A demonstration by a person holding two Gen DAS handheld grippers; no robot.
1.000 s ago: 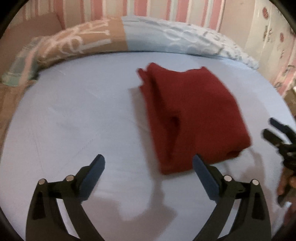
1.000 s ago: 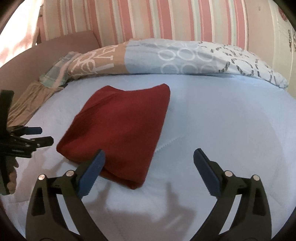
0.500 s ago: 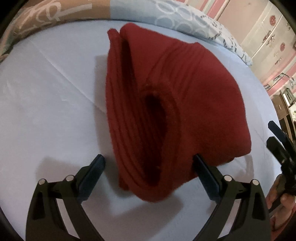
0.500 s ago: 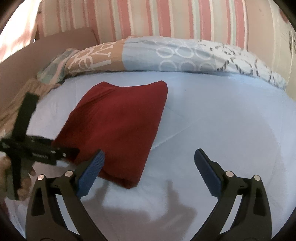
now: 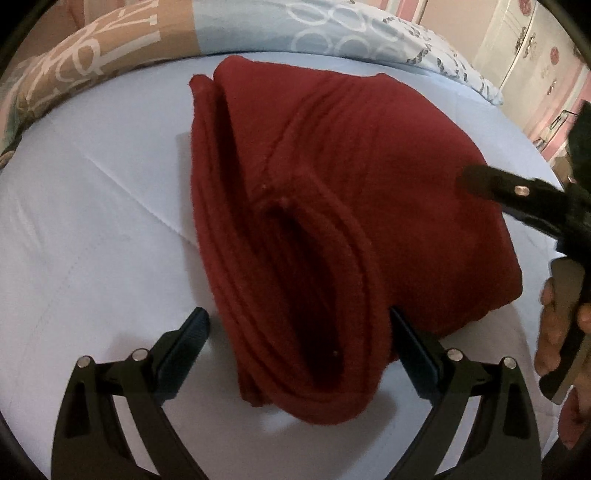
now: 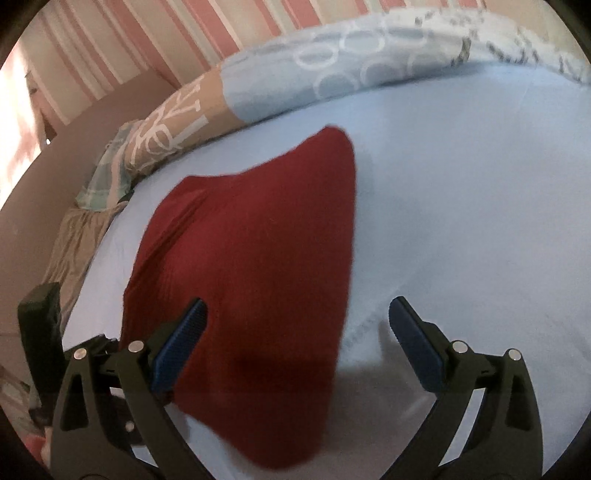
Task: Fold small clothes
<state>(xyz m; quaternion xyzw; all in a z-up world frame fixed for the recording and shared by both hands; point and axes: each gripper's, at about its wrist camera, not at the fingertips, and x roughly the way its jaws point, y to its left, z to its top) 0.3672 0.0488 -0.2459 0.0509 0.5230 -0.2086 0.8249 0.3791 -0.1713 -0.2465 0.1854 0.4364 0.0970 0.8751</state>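
Observation:
A dark red folded garment (image 5: 332,192) lies on the light blue bed sheet (image 5: 92,229). My left gripper (image 5: 299,339) is open, its fingers on either side of the garment's near folded end with the layered edges. My right gripper (image 6: 295,328) is open too, low over the garment's (image 6: 251,266) right near corner; its left finger (image 6: 181,332) is over the cloth, its right finger (image 6: 413,339) over the sheet. The right gripper's arm shows in the left wrist view (image 5: 517,199) above the garment's right side.
A patterned blue and tan pillow (image 5: 221,29) lies along the back of the bed, also in the right wrist view (image 6: 280,74). A striped wall (image 6: 147,40) stands behind. A brown fringed cloth (image 6: 70,240) lies at the bed's left edge. A white cupboard (image 5: 546,55) stands at right.
Both grippers moved in close to the garment. The left gripper came to straddle its near end. The right gripper tilted and dropped over its right corner. Both stayed open.

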